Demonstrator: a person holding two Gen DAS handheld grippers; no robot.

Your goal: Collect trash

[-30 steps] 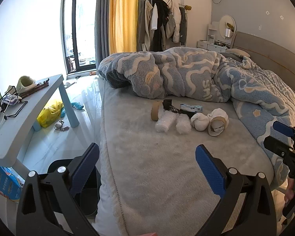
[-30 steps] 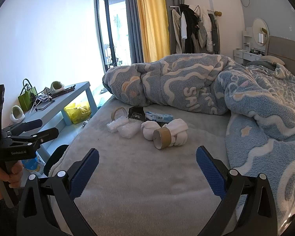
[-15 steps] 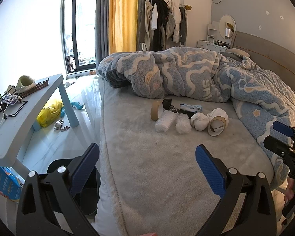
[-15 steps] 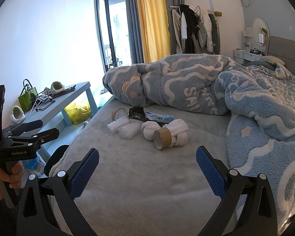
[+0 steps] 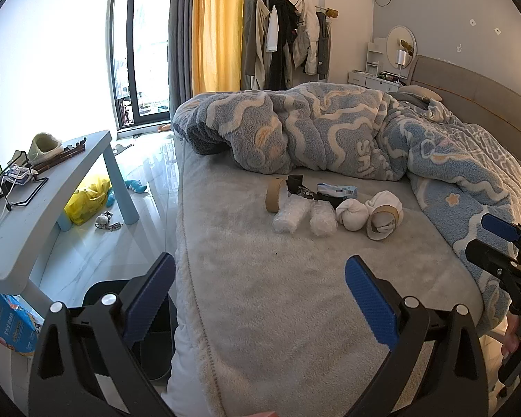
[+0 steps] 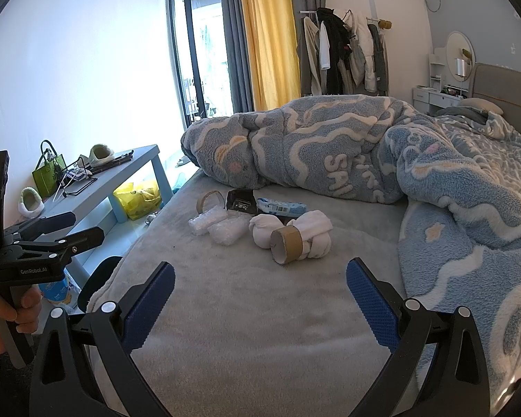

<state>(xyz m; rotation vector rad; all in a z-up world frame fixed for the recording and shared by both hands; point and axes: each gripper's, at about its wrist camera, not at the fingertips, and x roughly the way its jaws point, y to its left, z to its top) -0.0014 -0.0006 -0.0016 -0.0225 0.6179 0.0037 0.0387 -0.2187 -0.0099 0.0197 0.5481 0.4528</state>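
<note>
Trash lies in a cluster on the grey bed sheet point(image 5: 295, 295): a cardboard tape roll point(image 5: 275, 198), two clear bubble-wrap bundles point(image 5: 291, 216), a black packet point(image 6: 240, 201), a blue-white wrapper point(image 6: 281, 206), two white balled socks point(image 6: 265, 232) and a cardboard tube point(image 6: 287, 245). My left gripper point(image 5: 259, 295) is open and empty, held over the bed's near edge, well short of the cluster. My right gripper point(image 6: 260, 295) is open and empty, also short of it. Each gripper shows in the other's view, the right point(image 5: 500, 243) and the left point(image 6: 52, 236).
A rumpled blue fleece duvet point(image 5: 347, 132) covers the far and right side of the bed. A light blue side table point(image 5: 34, 201) with clutter stands left. A black bin point(image 5: 100, 299) sits on the floor by the bed corner. A yellow bag point(image 5: 87, 201) lies under the table.
</note>
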